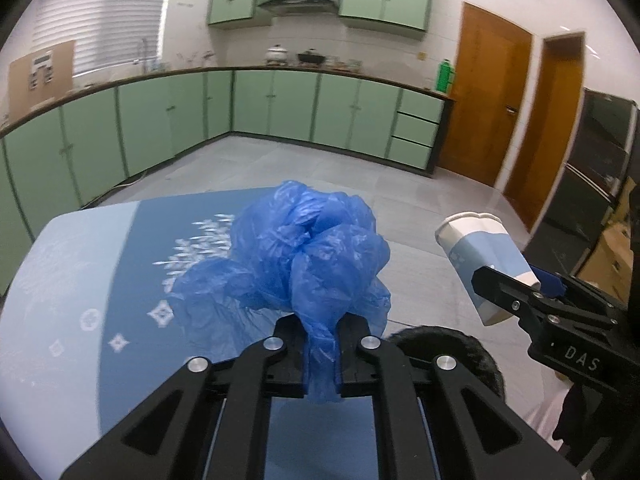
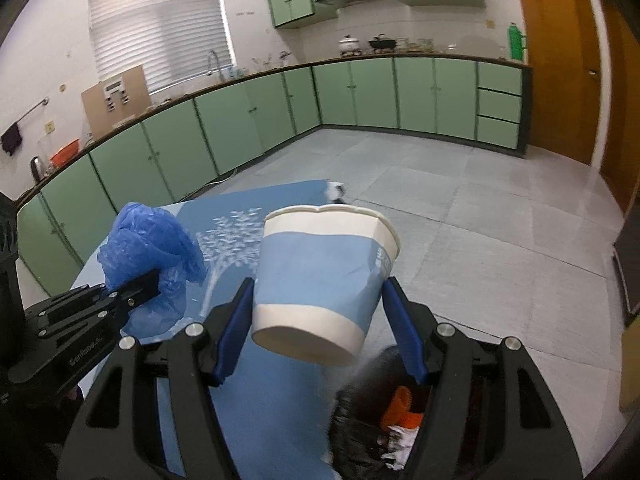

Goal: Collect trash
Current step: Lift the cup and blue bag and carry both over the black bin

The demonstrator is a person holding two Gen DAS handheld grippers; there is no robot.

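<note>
Already both trash items are lifted off the tabletop (image 1: pixel 100 280): left gripper (image 1: pixel 322 354) clamped tight on the crumpled blue plastic bag (image 1: pixel 304 248), right gripper (image 2: pixel 318 304) squeezing the paper cup (image 2: pixel 320 276), cup tilted, rim away. Black trash bin (image 2: pixel 372 412) sits below, past the table's right edge, nearer the right gripper, so cup likely drops first.

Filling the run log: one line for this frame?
left gripper: shut on crumpled blue plastic bag | right gripper: shut on blue-and-white paper cup | both above blue patterned tablecloth
</note>
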